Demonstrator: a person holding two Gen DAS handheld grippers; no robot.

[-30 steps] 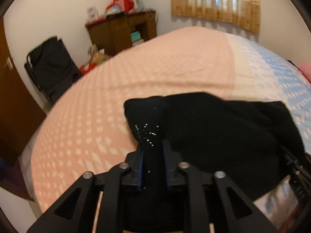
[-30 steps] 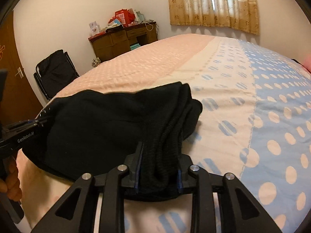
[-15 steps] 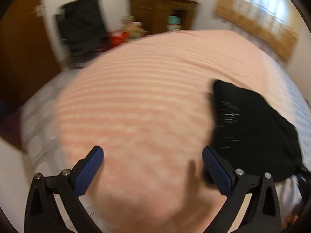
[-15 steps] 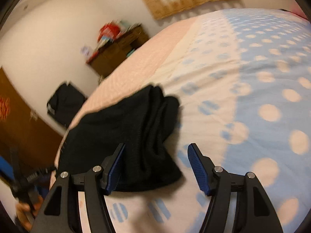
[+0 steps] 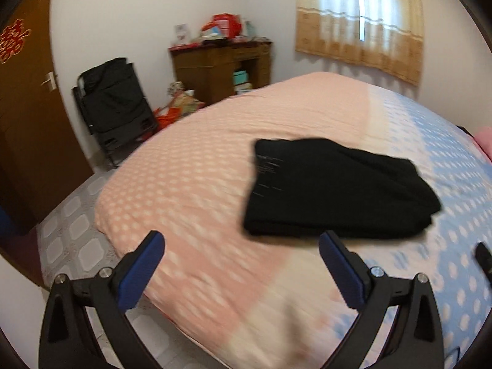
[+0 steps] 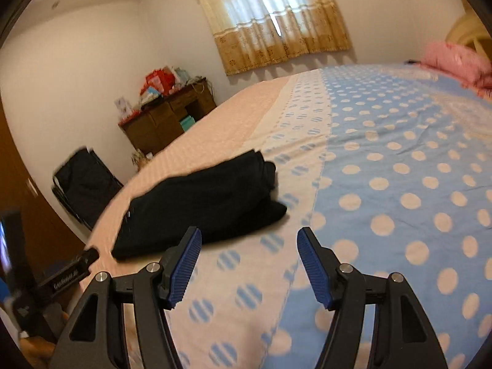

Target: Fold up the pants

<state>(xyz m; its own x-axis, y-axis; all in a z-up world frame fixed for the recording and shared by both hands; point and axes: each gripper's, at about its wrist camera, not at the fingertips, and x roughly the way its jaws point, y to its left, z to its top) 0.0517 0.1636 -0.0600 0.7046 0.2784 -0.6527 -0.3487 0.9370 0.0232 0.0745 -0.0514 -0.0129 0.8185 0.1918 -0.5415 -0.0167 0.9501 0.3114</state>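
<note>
The black pants (image 5: 335,190) lie folded into a compact bundle on the bed (image 5: 200,184), where the pink part of the cover meets the dotted blue part. In the right wrist view the same bundle (image 6: 203,206) lies ahead and left of the jaws. My left gripper (image 5: 243,243) is wide open with nothing between its blue pads, pulled back near the bed's front edge. My right gripper (image 6: 249,240) is open too, clear of the cloth, over the striped-dot strip. The left gripper's body (image 6: 66,276) shows at the right wrist view's left edge.
A dark wooden desk (image 5: 221,67) piled with red boxes stands by the far wall. A black folding chair (image 5: 113,113) is beside a brown door (image 5: 24,123). A curtained window (image 5: 359,21) is behind. A pink pillow (image 6: 455,58) lies at the bed's head. Tiled floor (image 5: 70,227) lies left.
Both grippers let go of the pants, opened and drew back from the bundle. The pants now lie free on the bed, farther from both cameras.
</note>
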